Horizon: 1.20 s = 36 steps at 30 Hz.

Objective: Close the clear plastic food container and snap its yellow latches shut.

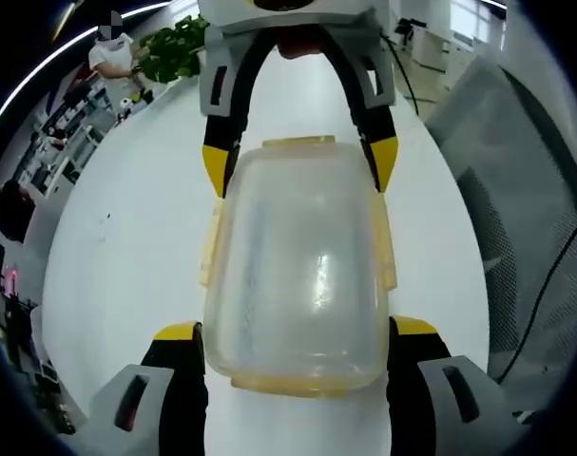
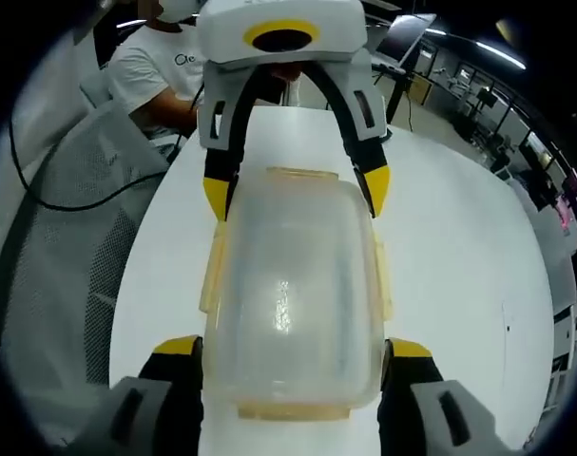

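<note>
The container (image 1: pixel 302 271) sits lid-on on the white desk (image 1: pixel 126 256), long axis running from one gripper to the other — left gripper (image 1: pixel 298 366) and right gripper (image 2: pixel 290 366) each straddle an end, jaws spread, not visibly clamping. Yellow latches (image 1: pixel 210 249) along its sides look unsnapped.

The food container (image 1: pixel 298 275) lies on the table (image 1: pixel 126 256), lid on top. In the left gripper view, the left gripper (image 1: pixel 296 356) brackets the container's near end, 1 jaw on each side, and the right gripper (image 1: pixel 300 163) brackets the far end from the opposite direction. Latches (image 1: pixel 209 249) lie along the container's 2 long sides and both ends. A plant (image 1: pixel 179 47) stands at the table's far left, with a person (image 1: pixel 115 57) beside it. A mesh chair (image 2: pixel 84 228) stands left of the table in the right gripper view.
</note>
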Available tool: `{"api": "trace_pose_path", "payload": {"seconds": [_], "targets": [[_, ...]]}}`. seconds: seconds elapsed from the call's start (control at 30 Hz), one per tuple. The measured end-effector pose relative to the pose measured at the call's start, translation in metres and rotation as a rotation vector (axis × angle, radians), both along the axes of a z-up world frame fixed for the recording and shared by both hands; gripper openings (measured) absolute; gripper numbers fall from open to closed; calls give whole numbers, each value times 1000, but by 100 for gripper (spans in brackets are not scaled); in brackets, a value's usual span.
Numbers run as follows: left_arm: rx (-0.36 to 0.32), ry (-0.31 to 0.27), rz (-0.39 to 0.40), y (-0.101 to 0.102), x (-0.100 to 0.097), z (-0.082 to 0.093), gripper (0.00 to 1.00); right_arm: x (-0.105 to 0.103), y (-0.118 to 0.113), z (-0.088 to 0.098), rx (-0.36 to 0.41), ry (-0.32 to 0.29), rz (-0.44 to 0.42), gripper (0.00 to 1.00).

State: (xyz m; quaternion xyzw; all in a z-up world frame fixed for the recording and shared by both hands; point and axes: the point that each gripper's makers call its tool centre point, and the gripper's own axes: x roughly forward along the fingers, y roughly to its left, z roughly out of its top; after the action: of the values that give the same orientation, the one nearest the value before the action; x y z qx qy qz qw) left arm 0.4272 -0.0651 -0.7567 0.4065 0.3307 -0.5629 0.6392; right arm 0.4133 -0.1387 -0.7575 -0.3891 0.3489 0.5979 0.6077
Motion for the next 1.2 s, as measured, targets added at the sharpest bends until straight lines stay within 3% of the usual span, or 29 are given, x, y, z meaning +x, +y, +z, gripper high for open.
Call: {"api": "trace_pose_path", "payload": {"seconds": [0.33, 0.5, 0.87, 1.03, 1.1, 1.17, 1.2], "targets": [[4, 1, 21, -2, 56, -1, 76, 61, -3, 0, 10, -3, 24, 76], [21, 2, 18, -2, 77, 0, 76, 79, -2, 1, 20, -2, 19, 76], [31, 0, 21, -1, 78, 0, 76, 80, -2, 2, 11, -5, 17, 76], [54, -34, -3, 2, 77, -1, 77, 80, -1, 3, 5, -16, -3, 78], [52, -45, 4, 1, 77, -1, 87, 82, -2, 3, -5, -13, -59, 84], [43, -37, 15, 1, 73, -1, 96, 84, -3, 3, -6, -21, -106, 99], [38, -38, 21, 0, 72, -1, 99, 78, -7, 1, -24, 11, -125, 99]]}}
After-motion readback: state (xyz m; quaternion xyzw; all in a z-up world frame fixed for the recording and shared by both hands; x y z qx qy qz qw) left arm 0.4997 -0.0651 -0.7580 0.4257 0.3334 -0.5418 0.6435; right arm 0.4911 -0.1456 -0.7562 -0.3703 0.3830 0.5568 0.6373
